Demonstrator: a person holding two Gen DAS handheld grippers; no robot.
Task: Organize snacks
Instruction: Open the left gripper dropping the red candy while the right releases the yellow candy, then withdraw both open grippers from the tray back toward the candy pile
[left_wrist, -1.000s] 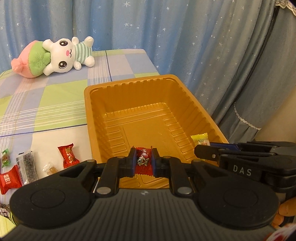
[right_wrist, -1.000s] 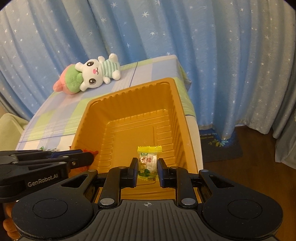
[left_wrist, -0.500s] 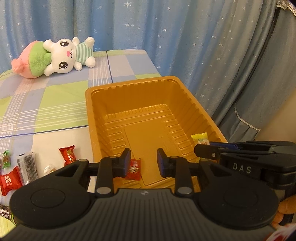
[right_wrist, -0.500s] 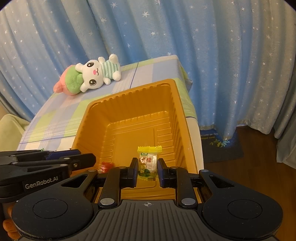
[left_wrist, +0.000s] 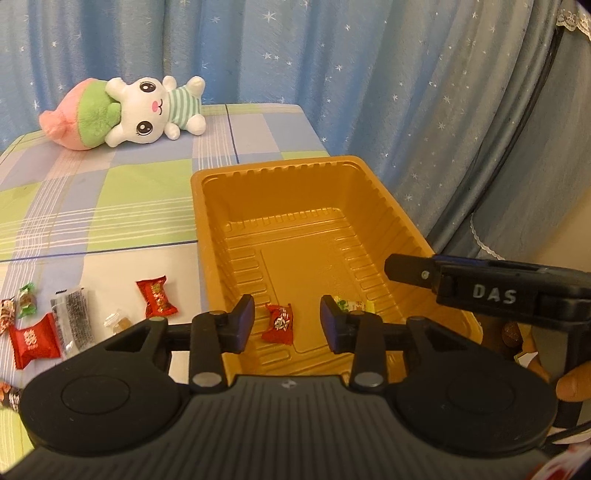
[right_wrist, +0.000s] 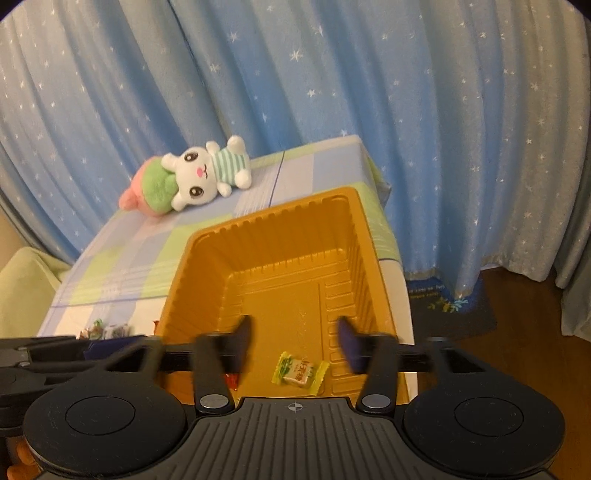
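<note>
Both grippers, left gripper (left_wrist: 287, 321) and right gripper (right_wrist: 294, 341), are opening, gripping nothing; red candy (left_wrist: 279, 324) and yellow candy (right_wrist: 300, 373) lie loose (pads clear) in the orange tray (left_wrist: 280, 171).

An orange plastic tray (left_wrist: 291, 173) with ribbed walls sits just ahead of both grippers, open side up. On its floor, near the closest wall, lies a red wrapped candy (left_wrist: 279, 324), below and between the fingers of the left gripper (left_wrist: 287, 319) and touching neither. A yellow-and-green wrapped candy (right_wrist: 300, 373) lies flat beside it, under the gap of the right gripper (right_wrist: 295, 343), also free. Left of the left gripper, outside the tray, more snacks lie loose on the surface: a red candy (left_wrist: 157, 297), a flat red packet (left_wrist: 33, 340), a dark packet (left_wrist: 72, 321), a small clear-wrapped sweet (left_wrist: 117, 320) and a green-wrapped sweet (left_wrist: 27, 300).
</note>
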